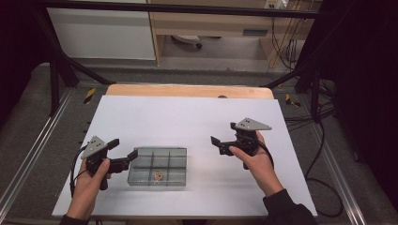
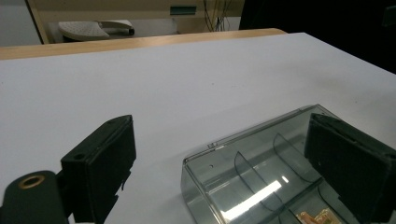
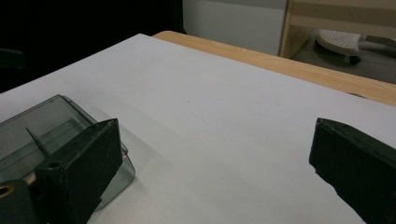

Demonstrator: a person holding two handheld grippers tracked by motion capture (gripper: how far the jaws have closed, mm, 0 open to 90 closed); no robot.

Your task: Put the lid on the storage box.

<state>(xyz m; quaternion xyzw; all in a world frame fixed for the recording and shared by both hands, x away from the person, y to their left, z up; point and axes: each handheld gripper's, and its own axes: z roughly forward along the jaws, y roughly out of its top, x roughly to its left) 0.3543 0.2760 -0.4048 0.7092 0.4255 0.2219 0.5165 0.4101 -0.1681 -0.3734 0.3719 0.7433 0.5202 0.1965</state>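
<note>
Nearest the lens in the high view are my two forearms, coming in from the bottom edge. My left hand (image 1: 89, 180) sits at the lower left of the frame and carries the left gripper (image 1: 123, 151), whose fingers stand wide apart with nothing pressed between them. In the left gripper view one finger (image 2: 100, 161) rises at the lower left over bare bench, and the other finger (image 2: 348, 163) rises at the right edge, in front of the far right part of the box.

The clear compartment box (image 1: 157, 166) lies flat on the white bench (image 1: 187, 117), in the lower middle of the high view, just beside my left gripper's tips. Thin dividers split it into small cells, and a small tan piece (image 1: 159, 176) rests in a cell near the bottom edge of the box. The same tan piece (image 2: 314, 217) shows at the bottom of the left gripper view, inside the box (image 2: 252, 177).

My right hand (image 1: 256, 161) is at the lower right of the high view, holding the right gripper (image 1: 224, 137) well apart from the box, to its right and a little higher in the frame. Its fingers are spread wide and hold nothing. In the right gripper view a corner of the box (image 3: 42, 123) appears at the lower left, partly behind my left-hand finger (image 3: 86, 161); the other finger (image 3: 355, 163) stands at the right edge over bare bench.
</note>
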